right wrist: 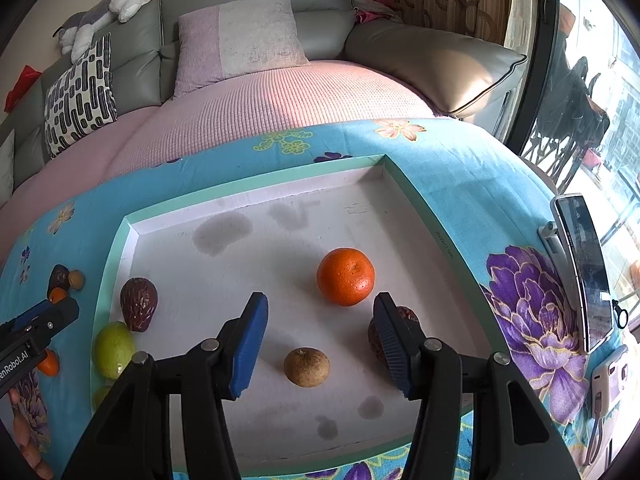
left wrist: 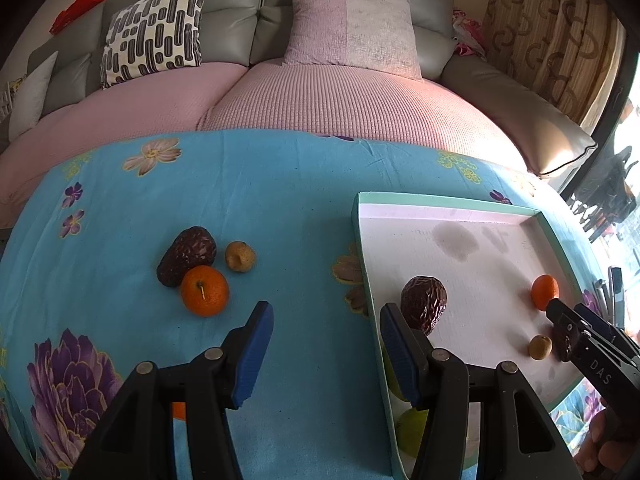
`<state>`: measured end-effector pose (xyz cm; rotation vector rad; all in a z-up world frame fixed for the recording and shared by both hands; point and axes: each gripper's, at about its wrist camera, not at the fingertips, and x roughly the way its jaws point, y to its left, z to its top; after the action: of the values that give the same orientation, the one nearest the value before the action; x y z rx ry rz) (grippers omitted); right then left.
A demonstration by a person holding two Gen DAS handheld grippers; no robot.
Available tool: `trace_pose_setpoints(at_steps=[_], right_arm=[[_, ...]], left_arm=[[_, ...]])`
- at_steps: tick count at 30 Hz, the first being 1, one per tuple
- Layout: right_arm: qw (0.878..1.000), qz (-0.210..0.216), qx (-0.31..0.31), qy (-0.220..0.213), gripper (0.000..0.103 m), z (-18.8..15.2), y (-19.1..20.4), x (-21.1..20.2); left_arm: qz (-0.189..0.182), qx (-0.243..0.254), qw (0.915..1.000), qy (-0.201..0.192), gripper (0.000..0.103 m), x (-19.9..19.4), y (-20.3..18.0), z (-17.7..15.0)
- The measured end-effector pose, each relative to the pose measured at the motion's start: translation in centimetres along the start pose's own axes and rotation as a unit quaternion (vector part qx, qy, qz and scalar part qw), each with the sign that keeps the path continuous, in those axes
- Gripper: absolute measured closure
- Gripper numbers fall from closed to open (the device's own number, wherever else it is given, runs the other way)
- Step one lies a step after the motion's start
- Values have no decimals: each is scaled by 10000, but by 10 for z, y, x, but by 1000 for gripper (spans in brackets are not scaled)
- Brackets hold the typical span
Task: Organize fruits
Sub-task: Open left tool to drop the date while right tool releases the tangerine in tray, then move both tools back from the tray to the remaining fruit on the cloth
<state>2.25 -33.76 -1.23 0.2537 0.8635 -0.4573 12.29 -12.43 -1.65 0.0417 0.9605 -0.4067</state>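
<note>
Right gripper (right wrist: pixel 320 344) is over the tray (right wrist: pixel 256 184), jaws spread, holding nothing. A small brown fruit (right wrist: pixel 307 367) lies between its fingers; an orange (right wrist: pixel 346 276) lies just ahead. Left gripper (left wrist: pixel 326 354) hovers with jaws apart and empty, straddling the tray's left rim; a loose orange (left wrist: pixel 205 290) lies ahead-left on the cloth (left wrist: pixel 260 184).

a home living room: ahead of the tool, past the surface (left wrist: pixel 248 184) draped in floral cloth, a grey sofa (left wrist: pixel 240 12) with cushions (left wrist: pixel 352 28) and a curtain (left wrist: pixel 548 28).
</note>
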Motion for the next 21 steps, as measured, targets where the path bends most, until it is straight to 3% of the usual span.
trace_pose_setpoints(at_steps=[2,6,18,21], right_arm=[[10000,24,-22,0,47,0,1,0],[9999,84,-95,-39,23,-1,4,1],[9992,181,-288,-204,13,-4,13,1],[9988,173,-303,-354,11,-3,14,-2]], left_arm=[[45,-56,9999,72,44,3,1,-1],[227,-125,9996,114,29,7,4,-3],[632,-338,9973,163,0,12,18,-6],[689,-326,9970,142,0,11,17,-7]])
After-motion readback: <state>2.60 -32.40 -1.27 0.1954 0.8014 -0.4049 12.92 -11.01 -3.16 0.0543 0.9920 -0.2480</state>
